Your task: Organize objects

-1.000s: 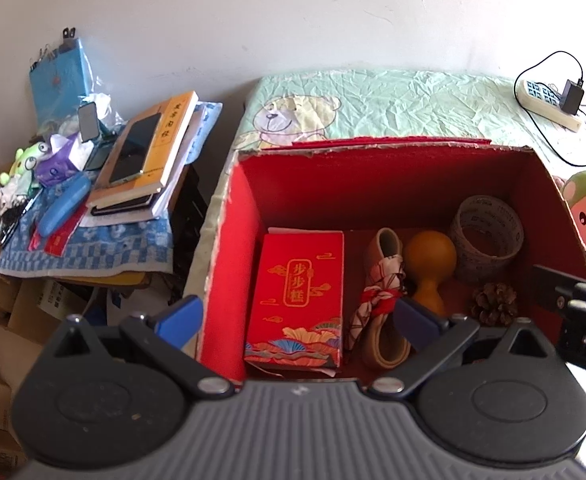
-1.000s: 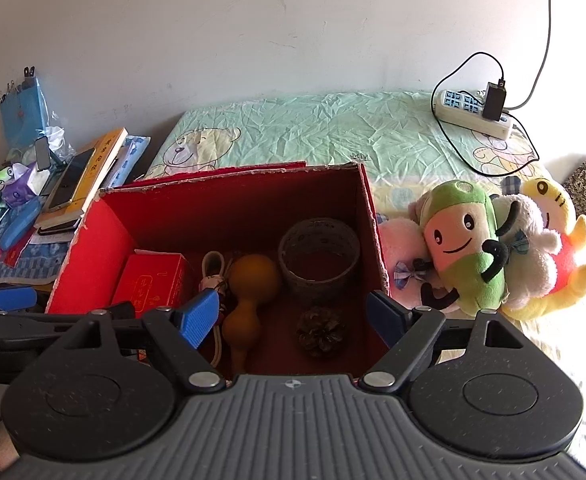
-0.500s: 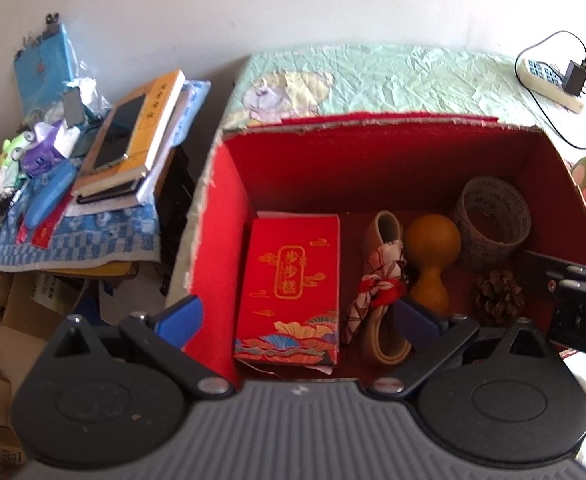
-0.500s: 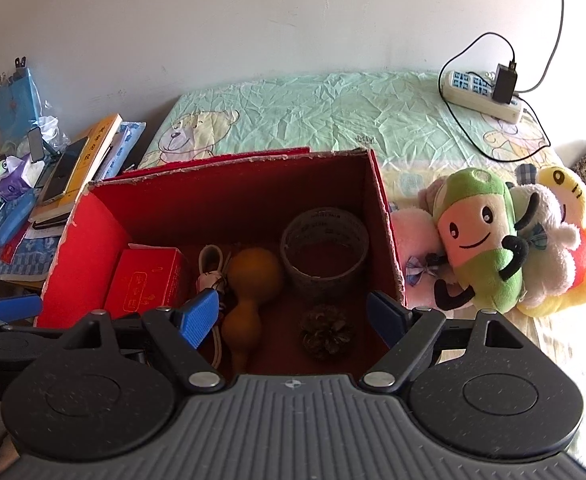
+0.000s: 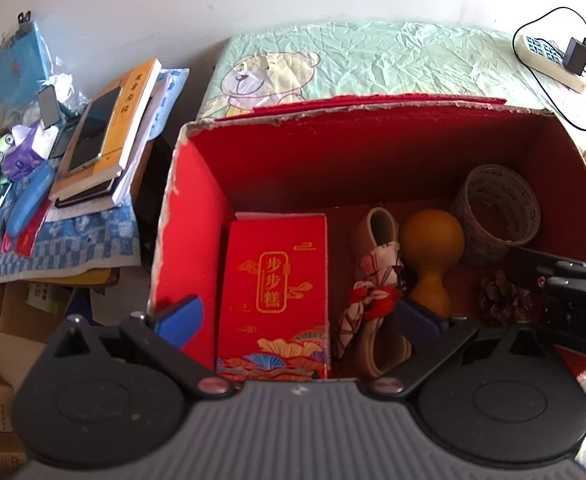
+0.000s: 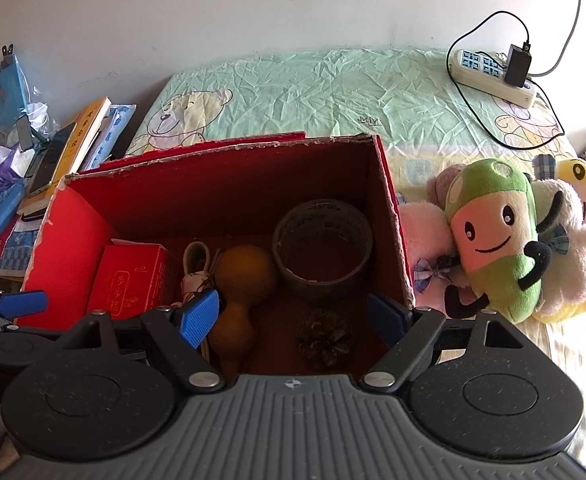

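Both tongs spread, empty, over red box [image 6: 73, 236] holding gourd [image 6: 245, 276].

Red box [image 5: 189, 216], orange gourd [image 5: 433, 256]

The flat red packet [image 5: 273, 292] lying in the red box [image 5: 191, 216] carries three gold Chinese characters in a framed vertical label, reading 步步糕. The same packet shows in the right wrist view, its characters turned sideways. The yellow book [image 5: 127, 108] on the side stack has a column of dark Chinese characters on its cover, too small to read with certainty. The roll of tape [image 5: 495, 210] bears rows of small printed text, not legible. A white letter "D" stands on the black tool [image 5: 581, 300] at the right edge.
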{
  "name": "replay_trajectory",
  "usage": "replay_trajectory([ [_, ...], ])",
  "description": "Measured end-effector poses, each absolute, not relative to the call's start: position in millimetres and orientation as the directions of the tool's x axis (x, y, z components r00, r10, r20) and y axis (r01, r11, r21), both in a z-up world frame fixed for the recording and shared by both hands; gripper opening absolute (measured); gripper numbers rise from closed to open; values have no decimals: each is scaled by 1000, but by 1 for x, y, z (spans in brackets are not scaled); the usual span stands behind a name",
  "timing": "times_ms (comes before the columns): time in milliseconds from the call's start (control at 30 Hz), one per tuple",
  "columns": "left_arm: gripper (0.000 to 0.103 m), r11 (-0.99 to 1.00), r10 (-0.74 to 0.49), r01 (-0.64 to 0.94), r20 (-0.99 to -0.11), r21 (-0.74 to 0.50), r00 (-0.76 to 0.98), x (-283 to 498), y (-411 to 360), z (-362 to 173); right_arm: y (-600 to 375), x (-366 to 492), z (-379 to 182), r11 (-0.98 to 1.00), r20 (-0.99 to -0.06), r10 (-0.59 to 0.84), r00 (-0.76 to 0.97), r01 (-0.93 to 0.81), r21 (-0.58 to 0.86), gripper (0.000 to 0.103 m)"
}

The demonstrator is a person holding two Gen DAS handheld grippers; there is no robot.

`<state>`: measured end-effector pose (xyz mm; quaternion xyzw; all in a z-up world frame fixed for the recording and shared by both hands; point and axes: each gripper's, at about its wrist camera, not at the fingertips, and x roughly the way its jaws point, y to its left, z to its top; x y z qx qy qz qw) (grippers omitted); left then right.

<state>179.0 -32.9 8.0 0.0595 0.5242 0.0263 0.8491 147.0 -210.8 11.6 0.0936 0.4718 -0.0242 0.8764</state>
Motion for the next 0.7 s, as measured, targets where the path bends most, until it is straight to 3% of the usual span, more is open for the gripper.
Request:
replay_trajectory([
  [700, 101, 995, 82, 13, -873, 100, 481, 182, -30, 6, -210, 153, 9, 980, -823, 31, 567, 143, 135, 83],
])
